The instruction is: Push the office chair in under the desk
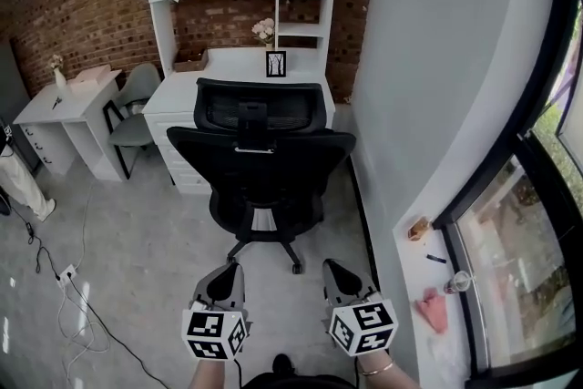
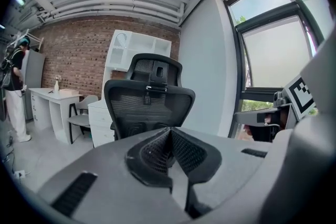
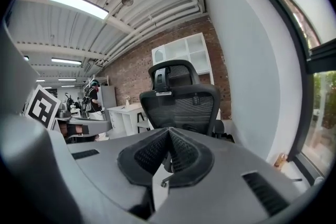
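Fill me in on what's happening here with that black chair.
A person holds a two-jaw gripper in each hand. The left gripper and the right gripper are both shut and empty, and they point at the back of the black office chair. The chair stands pulled out from the white desk, with its seat towards the desk and its backrest towards the person. Neither gripper touches the chair, so the push under the desk has not begun.

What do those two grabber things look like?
The left hand-held gripper and right hand-held gripper are grey, with black mesh pads inside pointed jaws. Each carries a white cube printed with black square markers. A thin bracelet circles the right wrist.
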`<state>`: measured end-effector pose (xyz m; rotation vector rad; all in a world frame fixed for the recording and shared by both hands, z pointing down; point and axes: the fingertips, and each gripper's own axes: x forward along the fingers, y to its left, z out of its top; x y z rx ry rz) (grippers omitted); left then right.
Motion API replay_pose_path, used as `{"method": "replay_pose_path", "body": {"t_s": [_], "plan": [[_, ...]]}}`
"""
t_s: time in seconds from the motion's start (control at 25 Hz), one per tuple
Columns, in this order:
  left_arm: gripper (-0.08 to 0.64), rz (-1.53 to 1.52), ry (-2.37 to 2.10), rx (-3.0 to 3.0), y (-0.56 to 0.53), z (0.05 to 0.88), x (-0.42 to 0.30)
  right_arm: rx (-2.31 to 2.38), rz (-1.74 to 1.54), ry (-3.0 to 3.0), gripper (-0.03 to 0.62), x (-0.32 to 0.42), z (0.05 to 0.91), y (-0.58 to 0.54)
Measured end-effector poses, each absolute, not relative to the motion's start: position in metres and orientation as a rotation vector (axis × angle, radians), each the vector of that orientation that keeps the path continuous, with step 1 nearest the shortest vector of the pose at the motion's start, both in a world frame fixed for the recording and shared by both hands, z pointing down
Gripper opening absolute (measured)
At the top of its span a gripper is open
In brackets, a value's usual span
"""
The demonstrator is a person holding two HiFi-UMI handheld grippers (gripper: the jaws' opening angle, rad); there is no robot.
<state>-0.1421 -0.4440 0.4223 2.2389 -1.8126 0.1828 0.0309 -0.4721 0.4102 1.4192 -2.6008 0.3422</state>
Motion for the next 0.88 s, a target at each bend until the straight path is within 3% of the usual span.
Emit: {"method": "replay_pose_path", "body": {"t_s": [0.88], "plan": [[0.011,0.157,-1.774,2.263,-0.423,0.418,-0.161,1.419,0.401,-2.638,0.005,0.016,0.407,-0.458]]}}
